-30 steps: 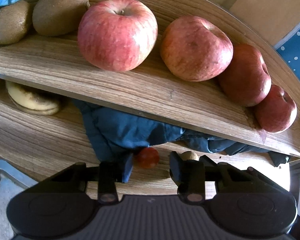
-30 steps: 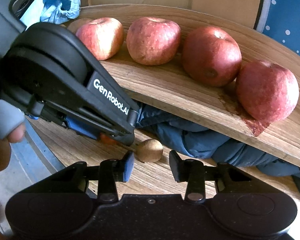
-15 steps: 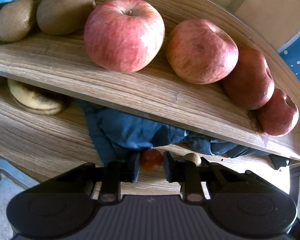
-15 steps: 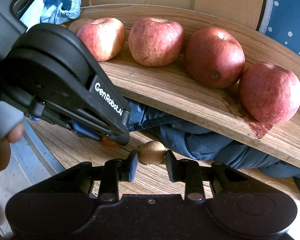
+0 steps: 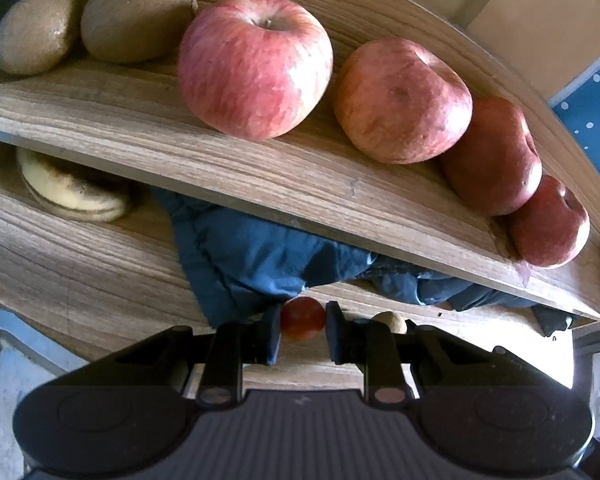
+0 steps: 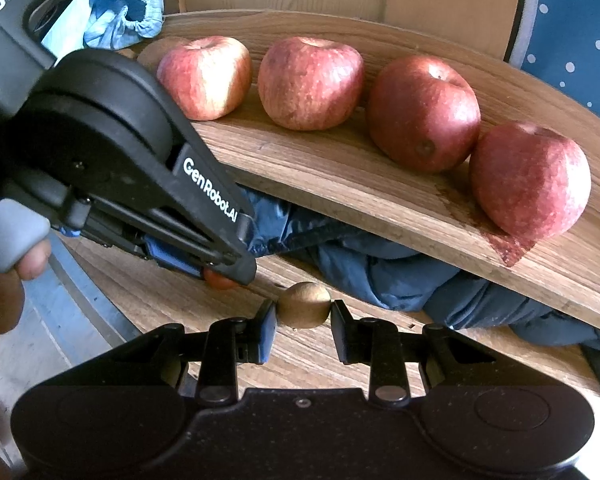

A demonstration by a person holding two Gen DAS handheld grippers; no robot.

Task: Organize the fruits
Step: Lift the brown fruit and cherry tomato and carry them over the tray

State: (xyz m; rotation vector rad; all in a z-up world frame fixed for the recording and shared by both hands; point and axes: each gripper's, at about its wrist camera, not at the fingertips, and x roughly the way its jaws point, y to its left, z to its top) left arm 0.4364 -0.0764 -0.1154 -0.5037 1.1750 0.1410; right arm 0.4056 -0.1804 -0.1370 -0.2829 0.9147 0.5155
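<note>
My left gripper [image 5: 303,334] is closed on a small red fruit [image 5: 302,317] on the lower shelf [image 5: 80,268], near a blue cloth [image 5: 252,256]. My right gripper [image 6: 303,330], just right of it, pinches a small brown fruit [image 6: 304,305]. Four apples [image 6: 310,82] line the upper shelf [image 6: 340,184], kiwis [image 5: 136,14] at its far left.

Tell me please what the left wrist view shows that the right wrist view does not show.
Only the left wrist view shows the two kiwis clearly on the upper shelf, the banana on the lower shelf, and the left gripper closed on the small red fruit.

Only the right wrist view shows the right gripper closed on the small brown fruit, and a hand.

Both show the four apples and the blue cloth.
</note>
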